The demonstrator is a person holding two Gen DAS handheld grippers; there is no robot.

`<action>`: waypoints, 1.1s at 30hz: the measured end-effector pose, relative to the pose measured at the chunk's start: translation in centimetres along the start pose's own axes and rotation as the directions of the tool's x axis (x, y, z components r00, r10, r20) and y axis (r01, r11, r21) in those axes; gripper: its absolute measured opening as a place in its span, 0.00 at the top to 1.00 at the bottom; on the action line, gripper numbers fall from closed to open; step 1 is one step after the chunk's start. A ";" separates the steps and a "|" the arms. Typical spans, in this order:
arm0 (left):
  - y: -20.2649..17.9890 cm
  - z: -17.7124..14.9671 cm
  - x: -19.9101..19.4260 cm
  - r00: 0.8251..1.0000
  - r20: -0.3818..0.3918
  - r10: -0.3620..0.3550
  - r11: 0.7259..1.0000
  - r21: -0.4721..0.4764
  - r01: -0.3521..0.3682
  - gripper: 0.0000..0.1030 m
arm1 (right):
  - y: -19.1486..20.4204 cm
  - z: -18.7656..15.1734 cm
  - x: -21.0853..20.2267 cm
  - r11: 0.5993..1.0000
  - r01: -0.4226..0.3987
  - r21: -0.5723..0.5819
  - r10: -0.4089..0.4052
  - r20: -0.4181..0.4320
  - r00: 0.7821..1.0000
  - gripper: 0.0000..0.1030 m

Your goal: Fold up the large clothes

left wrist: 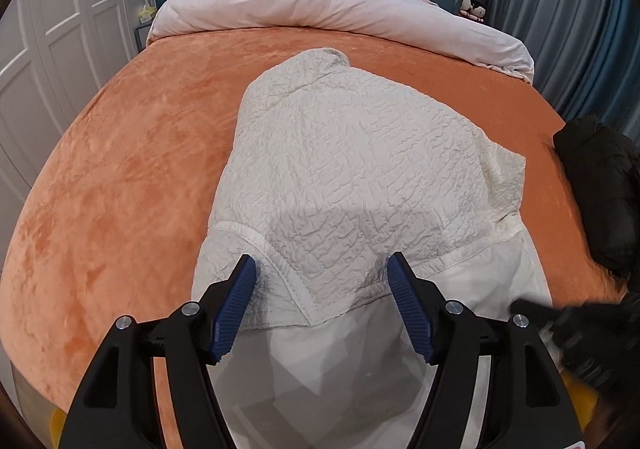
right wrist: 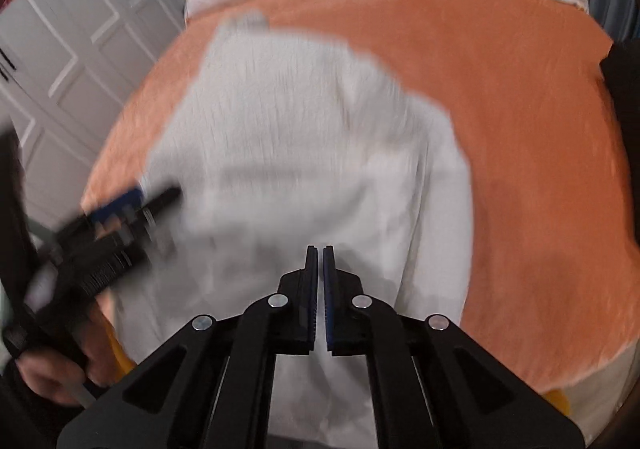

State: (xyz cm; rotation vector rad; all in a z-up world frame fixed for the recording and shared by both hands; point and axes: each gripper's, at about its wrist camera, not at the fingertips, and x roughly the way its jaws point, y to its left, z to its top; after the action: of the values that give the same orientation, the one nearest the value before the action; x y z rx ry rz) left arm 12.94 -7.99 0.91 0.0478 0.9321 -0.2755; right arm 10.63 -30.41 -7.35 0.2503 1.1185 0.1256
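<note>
Left wrist view shows the white jacket [left wrist: 352, 169] lying on the orange bed [left wrist: 132, 177], its long axis running away from the camera, collar end far and hem near, with a quilted flap already turned over so the smooth lining shows at the near edge. The left gripper [left wrist: 322, 303] hangs just above that near hem with its fingers [left wrist: 236, 309] spread wide and nothing between them; the folded corner of the flap lies directly ahead of the gap. In the right wrist view, which is blurred, the right gripper [right wrist: 320, 297] has its fingers pressed together; no cloth shows between the tips, though the blur leaves it uncertain. It sits over the jacket's near right portion. The left gripper looks nearer the flap corner, so the next grasp probably falls to it. A dark garment [left wrist: 600, 189] lies at the bed's right edge.
</note>
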 end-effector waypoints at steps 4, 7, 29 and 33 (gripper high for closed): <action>-0.2 -0.1 0.1 1.000 -0.001 0.010 1.000 0.014 -0.010 0.34 | -0.4 -0.6 3.4 0.999 -0.039 0.029 0.039 -0.018 0.999 1.00; 1.8 0.2 -1.2 0.998 -0.001 -0.065 0.996 -0.058 0.064 0.31 | -1.2 0.2 2.3 0.994 -0.072 0.087 0.072 0.003 0.997 0.97; 11.1 -0.7 5.2 0.846 -0.007 -0.532 0.754 -0.458 0.470 0.18 | -4.7 3.0 9.2 0.876 -0.412 0.250 0.402 0.092 0.911 0.68; 10.8 2.1 2.4 0.855 0.091 -0.511 0.786 -0.353 0.508 0.26 | 0.0 5.8 5.6 0.928 -0.365 0.071 0.348 0.177 0.920 0.78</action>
State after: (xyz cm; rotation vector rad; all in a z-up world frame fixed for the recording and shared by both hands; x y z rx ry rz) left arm 18.70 1.60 -0.65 -0.5619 0.9824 -0.6011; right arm 18.24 -29.90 -9.86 0.5482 0.9091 0.3675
